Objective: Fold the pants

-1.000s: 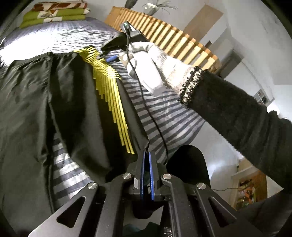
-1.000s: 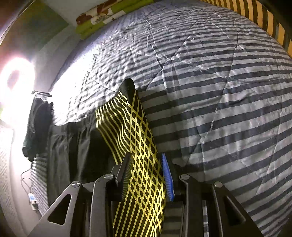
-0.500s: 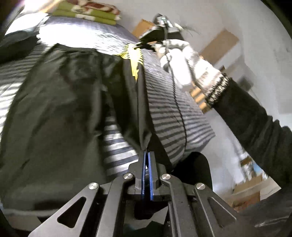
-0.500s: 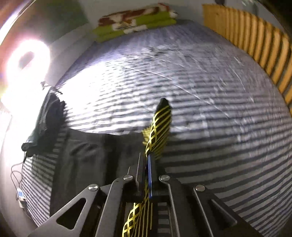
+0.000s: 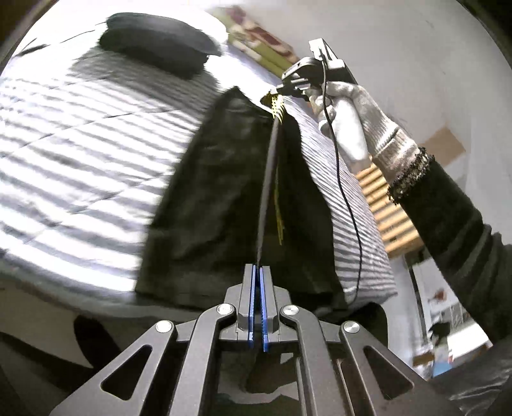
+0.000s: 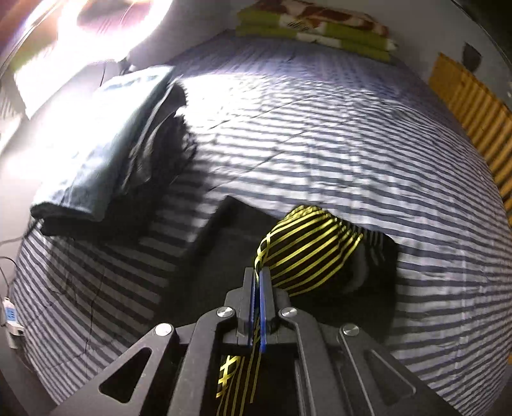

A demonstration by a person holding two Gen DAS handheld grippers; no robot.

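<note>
Black pants (image 5: 224,198) with a yellow-striped side panel (image 6: 307,246) lie on the striped bed. My left gripper (image 5: 258,272) is shut on the near end of the pants' edge, which runs taut away from the pads. At the far end, my right gripper (image 5: 278,92), carried by a gloved hand (image 5: 355,108), pinches the yellow-striped part. In the right wrist view the right gripper (image 6: 258,275) is shut on that striped cloth, which bunches just beyond the pads. The lifted leg hangs over the flat black leg beneath it.
A striped bedspread (image 6: 336,134) covers the bed. A pile of dark folded clothes (image 6: 121,153) sits at the left, seen also as a dark pile (image 5: 160,41). Green and red folded blankets (image 6: 320,28) lie at the head. A slatted wooden board (image 6: 473,105) stands right.
Both grippers have swung sideways across the bed, carrying the striped leg edge over the black leg. The right gripper's jaws closed on the striped cloth. Both views rolled.
</note>
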